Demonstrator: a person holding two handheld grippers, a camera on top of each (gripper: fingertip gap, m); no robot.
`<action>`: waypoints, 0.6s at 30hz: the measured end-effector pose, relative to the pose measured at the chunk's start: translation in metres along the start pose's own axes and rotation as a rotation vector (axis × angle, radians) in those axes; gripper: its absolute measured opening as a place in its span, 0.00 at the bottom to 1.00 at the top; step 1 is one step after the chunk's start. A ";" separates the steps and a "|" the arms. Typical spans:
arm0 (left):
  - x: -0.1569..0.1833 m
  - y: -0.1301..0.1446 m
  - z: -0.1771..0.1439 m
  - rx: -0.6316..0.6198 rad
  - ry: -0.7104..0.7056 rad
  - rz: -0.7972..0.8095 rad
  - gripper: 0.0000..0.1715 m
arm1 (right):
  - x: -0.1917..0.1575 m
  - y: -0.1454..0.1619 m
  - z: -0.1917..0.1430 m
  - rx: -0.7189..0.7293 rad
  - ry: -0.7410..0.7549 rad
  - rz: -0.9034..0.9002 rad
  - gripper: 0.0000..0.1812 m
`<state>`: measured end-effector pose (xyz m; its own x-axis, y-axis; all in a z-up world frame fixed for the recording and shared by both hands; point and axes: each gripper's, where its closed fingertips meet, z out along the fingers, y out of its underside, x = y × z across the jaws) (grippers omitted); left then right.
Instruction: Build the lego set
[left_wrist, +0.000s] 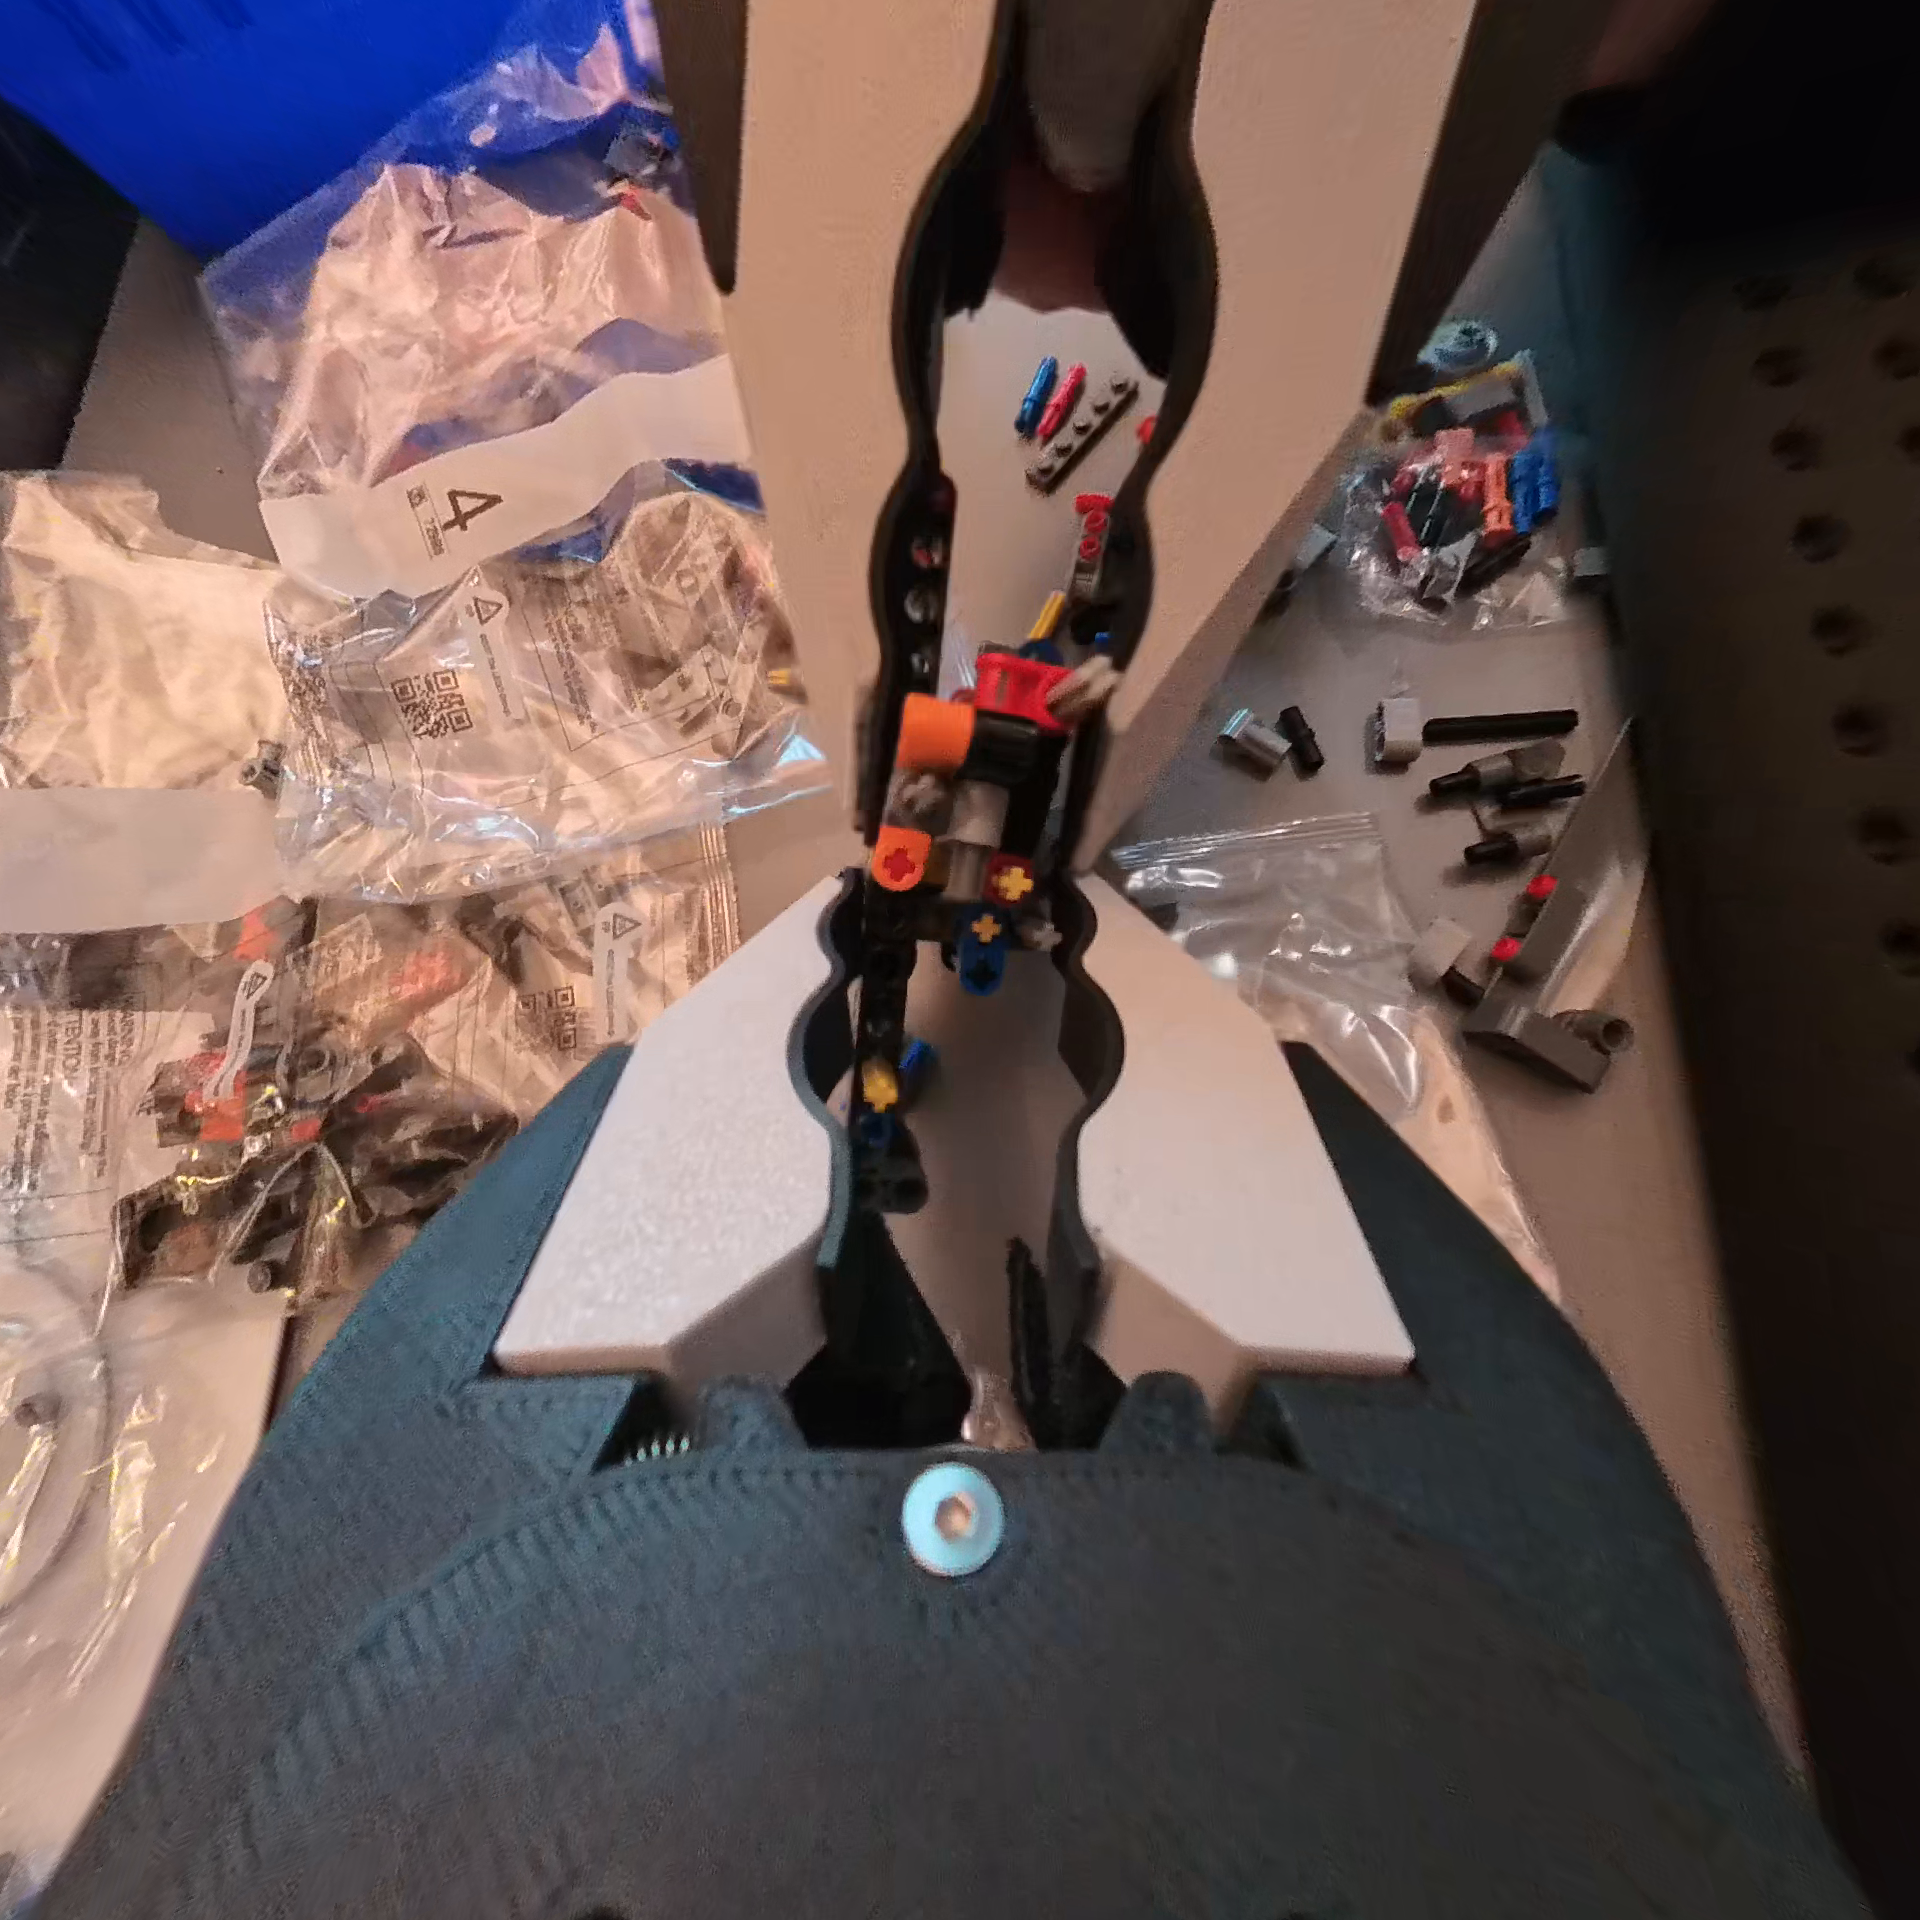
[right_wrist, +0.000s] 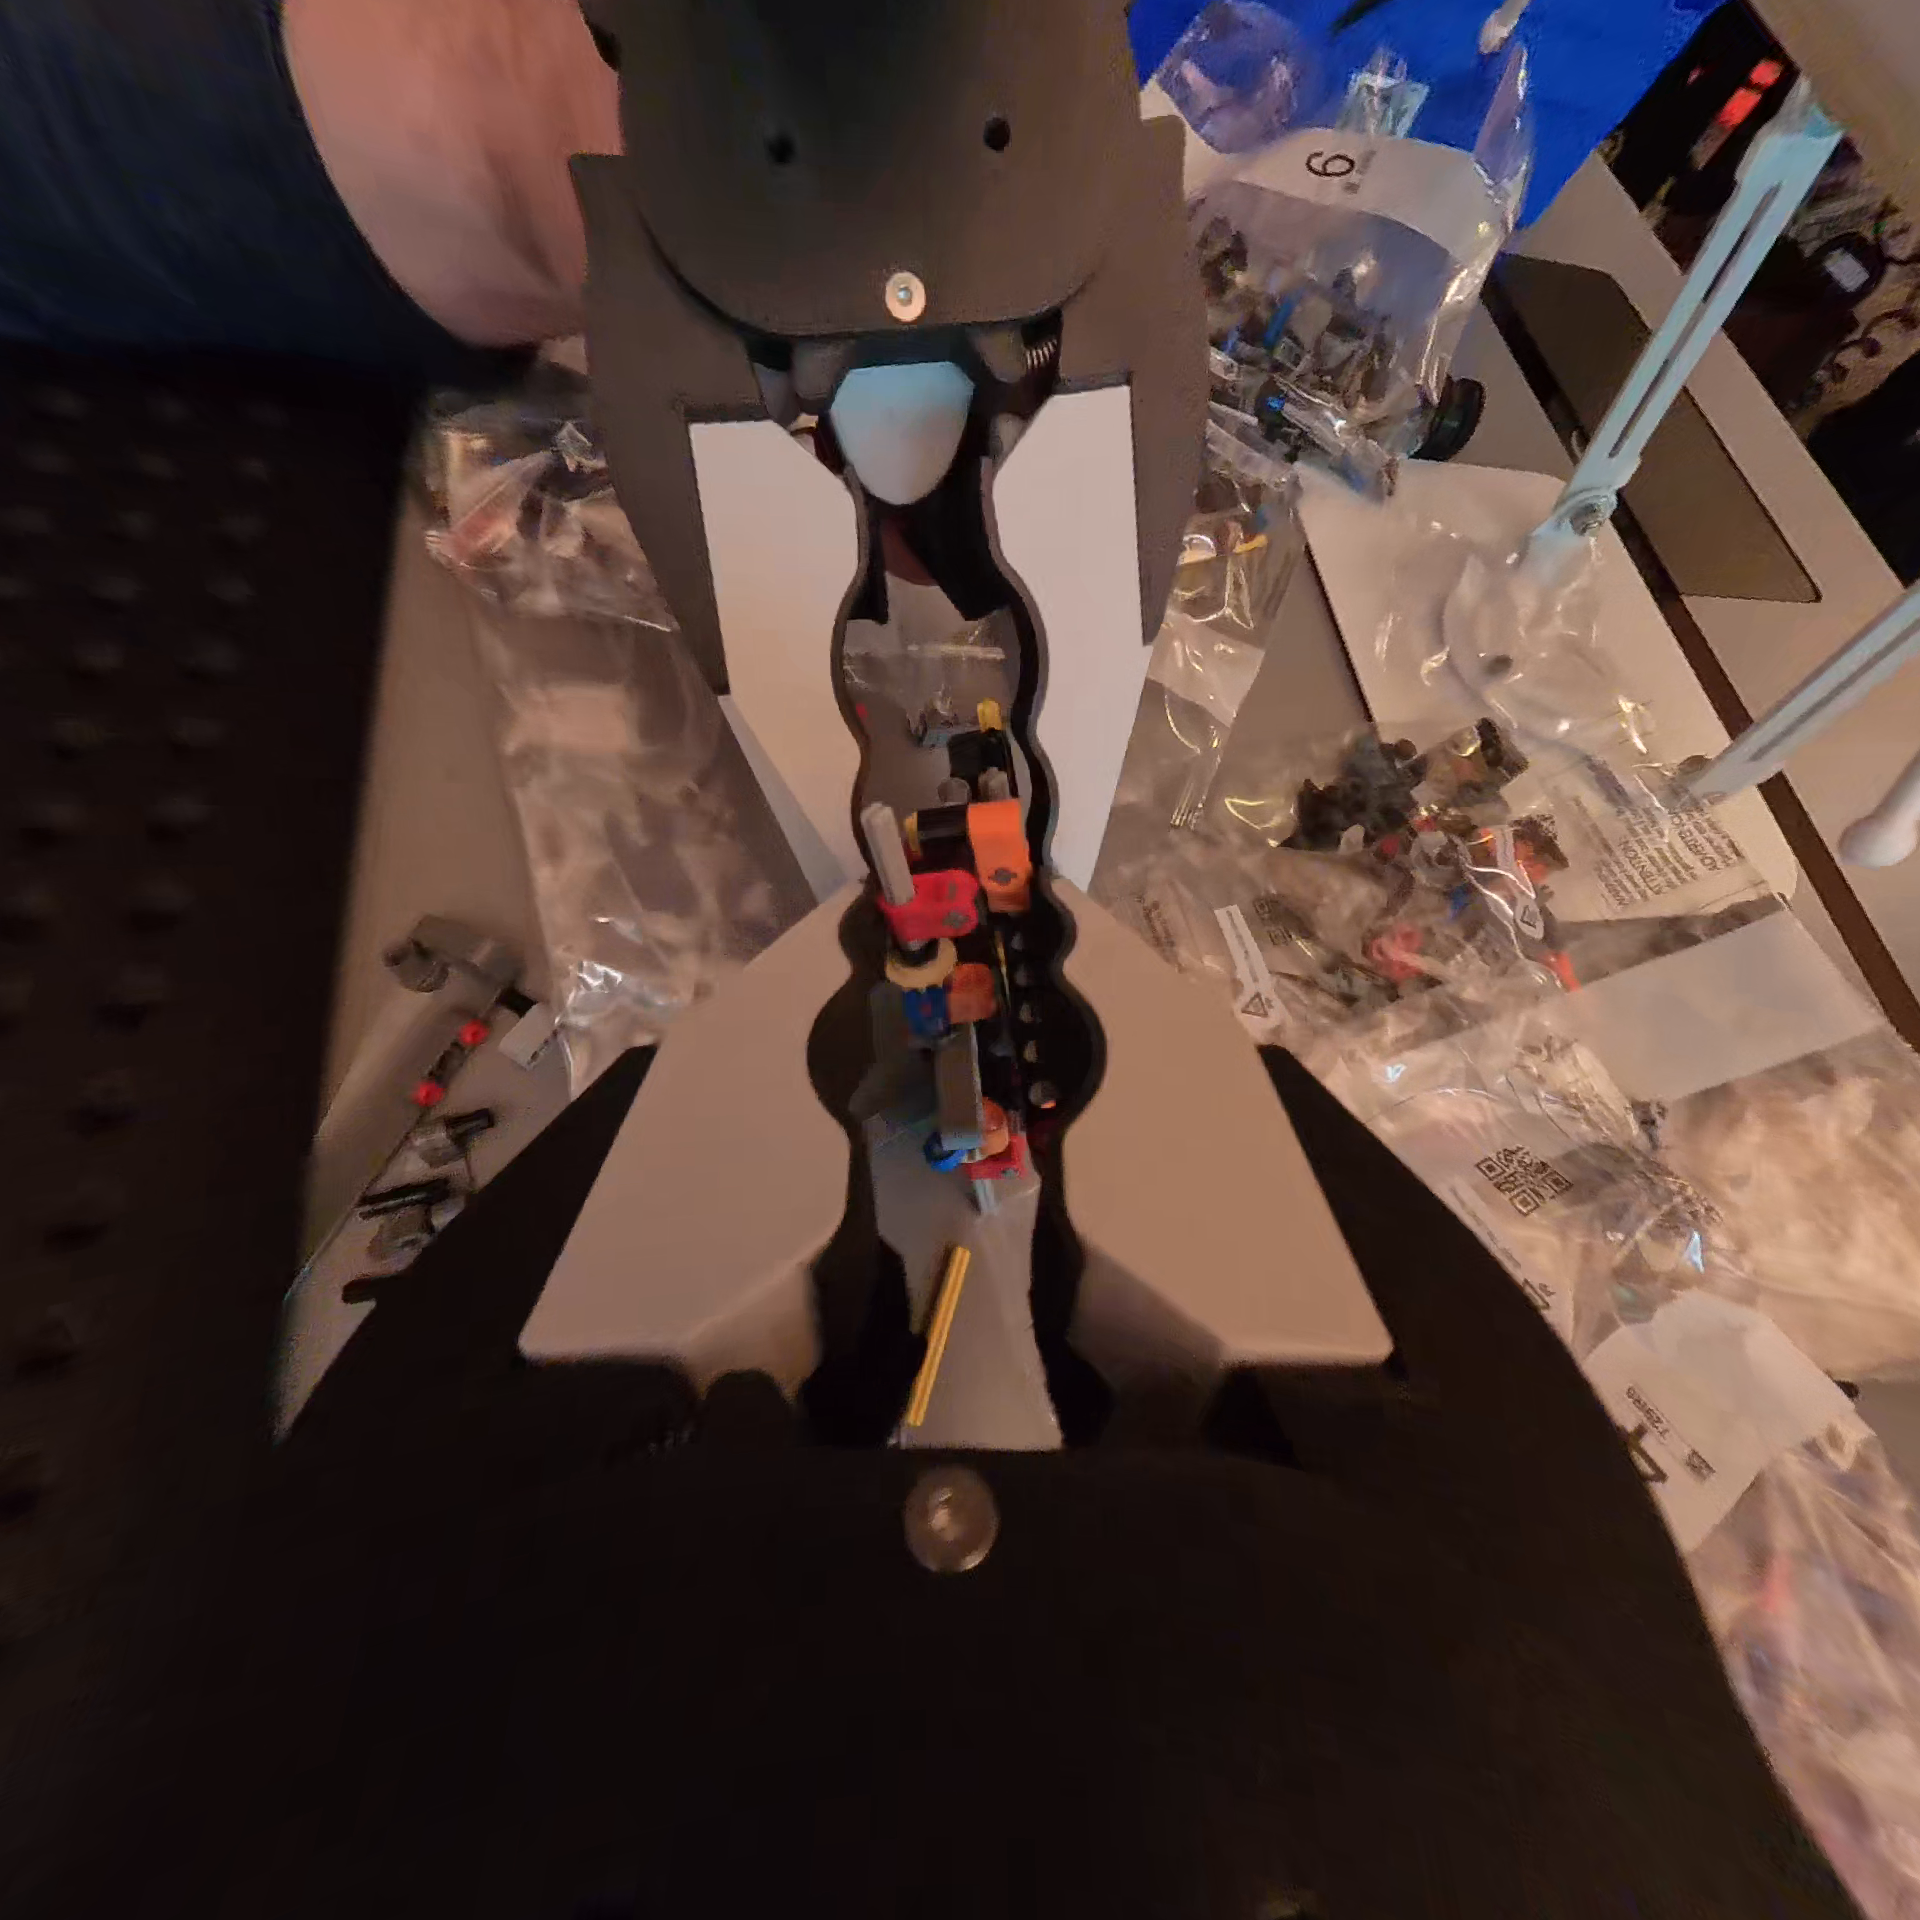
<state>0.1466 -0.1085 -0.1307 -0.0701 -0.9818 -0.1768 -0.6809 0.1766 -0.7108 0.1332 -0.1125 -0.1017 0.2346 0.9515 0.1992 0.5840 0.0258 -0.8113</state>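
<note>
A small lego assembly (left_wrist: 977, 790) of black beams with orange, red, blue and grey connectors is held in the air between both grippers, which face each other tip to tip. My left gripper (left_wrist: 961, 894) is shut on its near end, around a black beam (left_wrist: 883, 1039). My right gripper (left_wrist: 977, 831) comes in from the top of the left wrist view and is shut on the far end. In the right wrist view my right gripper (right_wrist: 961, 894) holds the assembly (right_wrist: 956, 935), and the left gripper (right_wrist: 961, 862) is opposite it with a hand (right_wrist: 447, 177) behind.
Sealed bags of parts (left_wrist: 499, 644) lie to the left, also showing in the right wrist view (right_wrist: 1455, 831). Loose black and grey pieces (left_wrist: 1496, 769), a small bag of pins (left_wrist: 1455, 520), a dark studded plate (left_wrist: 1081, 431) and a yellow axle (right_wrist: 940, 1330) lie on the table. A black perforated board (left_wrist: 1818, 727) borders it. Left and right tips are no more than a few centimetres apart.
</note>
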 end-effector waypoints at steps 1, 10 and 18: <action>0.000 -0.001 0.000 0.009 0.000 0.000 0.21 | 0.001 0.000 0.000 0.001 -0.001 0.012 0.13; -0.011 -0.027 -0.040 0.255 -0.030 -0.041 0.15 | 0.009 0.002 -0.006 0.045 -0.019 0.084 0.11; -0.005 -0.025 -0.027 0.202 -0.034 0.011 0.03 | 0.008 0.006 -0.002 0.017 -0.013 0.065 0.11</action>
<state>0.1441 -0.1097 -0.0934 -0.0497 -0.9774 -0.2055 -0.5198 0.2010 -0.8303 0.1403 -0.1051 -0.1043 0.2618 0.9551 0.1389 0.5542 -0.0310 -0.8318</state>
